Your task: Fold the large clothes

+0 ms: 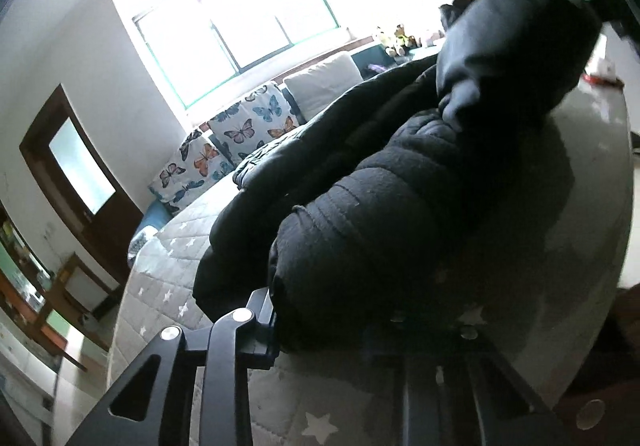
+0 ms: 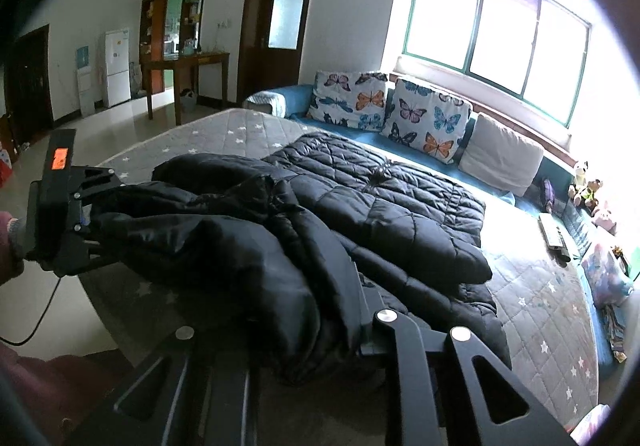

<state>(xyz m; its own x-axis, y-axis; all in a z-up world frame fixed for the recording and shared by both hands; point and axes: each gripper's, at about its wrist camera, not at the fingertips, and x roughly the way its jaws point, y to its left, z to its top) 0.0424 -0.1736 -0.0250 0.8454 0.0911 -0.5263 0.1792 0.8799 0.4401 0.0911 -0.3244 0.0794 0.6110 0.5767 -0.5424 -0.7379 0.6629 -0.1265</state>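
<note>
Both jaws buried under black jacket (image 2: 360,198)

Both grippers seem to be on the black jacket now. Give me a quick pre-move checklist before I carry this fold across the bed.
1. Left gripper shut on the black puffer jacket: ok, fabric bunches at its fingers in the right wrist view.
2. Right gripper shut on the jacket: ok, padded fabric fills the space between its fingers.
3. Jacket's far half lying flat on the star-patterned mattress: ok, spread out toward the butterfly cushions.
4. Near half lifted evenly: not ok, it sags in a heap between the grippers.
5. Sleeve positions: cannot tell, hidden in the folds.
6. Landing area: ok, bare mattress shows beside the jacket.
</note>
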